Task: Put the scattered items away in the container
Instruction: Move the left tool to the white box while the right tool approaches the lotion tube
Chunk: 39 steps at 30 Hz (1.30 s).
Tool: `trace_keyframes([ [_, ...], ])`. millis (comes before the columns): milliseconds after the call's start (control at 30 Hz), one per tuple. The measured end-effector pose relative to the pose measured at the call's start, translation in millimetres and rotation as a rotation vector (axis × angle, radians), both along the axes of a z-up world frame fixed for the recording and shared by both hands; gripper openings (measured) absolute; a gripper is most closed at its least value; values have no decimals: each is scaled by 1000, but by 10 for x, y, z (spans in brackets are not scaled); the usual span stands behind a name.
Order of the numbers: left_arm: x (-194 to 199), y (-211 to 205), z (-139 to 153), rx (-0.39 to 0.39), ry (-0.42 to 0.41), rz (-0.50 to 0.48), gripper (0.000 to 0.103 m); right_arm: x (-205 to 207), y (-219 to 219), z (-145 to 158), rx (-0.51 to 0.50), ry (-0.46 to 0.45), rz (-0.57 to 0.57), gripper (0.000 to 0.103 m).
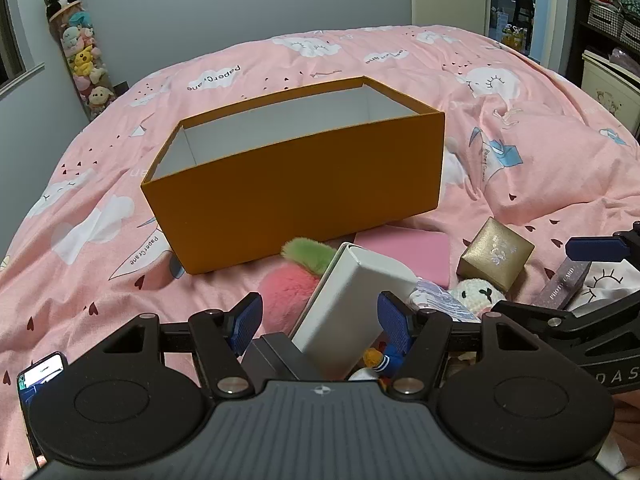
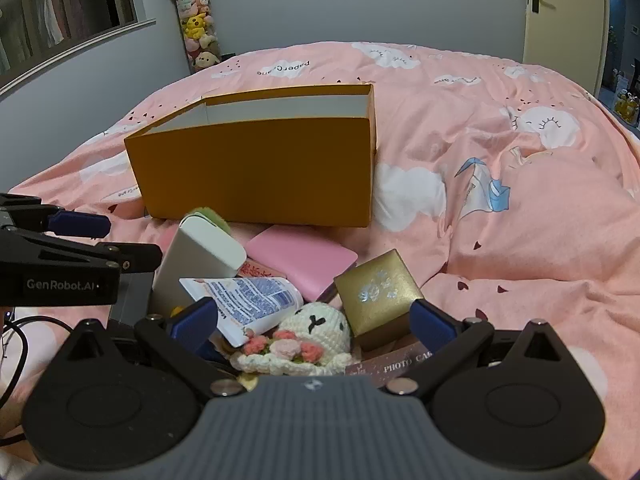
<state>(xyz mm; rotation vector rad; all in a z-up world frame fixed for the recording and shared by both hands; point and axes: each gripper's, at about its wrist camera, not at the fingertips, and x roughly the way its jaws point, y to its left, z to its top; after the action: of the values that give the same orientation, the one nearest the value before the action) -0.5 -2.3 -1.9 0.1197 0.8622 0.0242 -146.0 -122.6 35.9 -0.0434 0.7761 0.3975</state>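
Note:
An open orange box (image 1: 296, 188) (image 2: 256, 176) stands on the pink bed, seemingly empty. In front of it lies a pile: a white box (image 1: 352, 304) (image 2: 200, 256), a pink-and-green plush (image 1: 292, 284), a pink case (image 1: 416, 252) (image 2: 304, 256), a gold gift box (image 1: 496, 256) (image 2: 378, 292), a white tube (image 2: 252, 300), a crochet bunny with flowers (image 2: 316, 332) (image 1: 478, 294) and a photo-card box (image 1: 564, 284) (image 2: 400, 364). My left gripper (image 1: 320, 324) is open, its fingers on either side of the white box. My right gripper (image 2: 312, 320) is open above the bunny and tube.
The pink duvet (image 2: 520, 220) is rumpled, with a raised fold to the right of the box. A tall tube of plush toys (image 1: 80, 48) stands by the far wall. A door (image 2: 564, 8) is at the back right. A phone (image 1: 40, 372) lies at the near left.

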Motion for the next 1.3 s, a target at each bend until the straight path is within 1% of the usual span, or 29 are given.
trace_keyframes([
  [567,21,-19,-68,6,43,-1,75,-10,35,-20,-33,8,11,102],
  [1300,20,-21,-69,6,44,2,75,-9,55,-41,-51,11,18,102],
])
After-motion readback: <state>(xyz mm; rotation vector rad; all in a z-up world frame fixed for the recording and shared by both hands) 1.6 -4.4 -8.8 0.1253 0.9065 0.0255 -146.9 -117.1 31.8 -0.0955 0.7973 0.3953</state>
